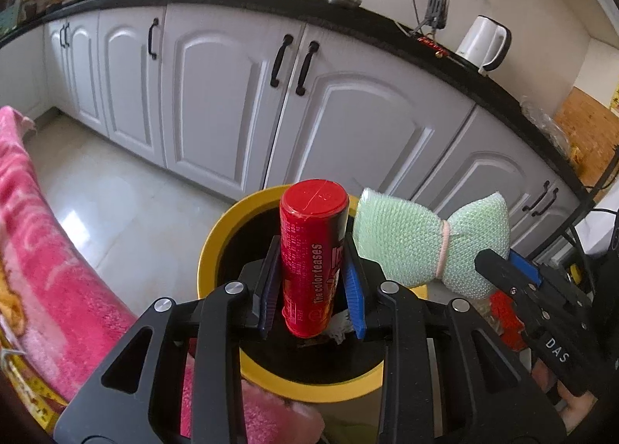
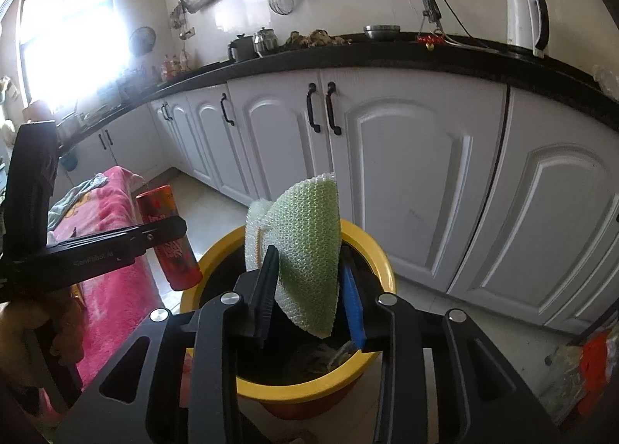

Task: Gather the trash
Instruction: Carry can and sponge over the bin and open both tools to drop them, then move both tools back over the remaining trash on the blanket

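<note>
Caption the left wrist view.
Left gripper holds red can over yellow bin; green sponge alongside.

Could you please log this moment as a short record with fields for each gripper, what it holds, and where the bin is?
left gripper: shut on red can, held upright
right gripper: shut on green sponge, tied at its middle with a band
bin: yellow bin, beneath both held items, some trash already inside
beside bin: pink blanket
background: white cabinets, white kettle on black counter
</note>
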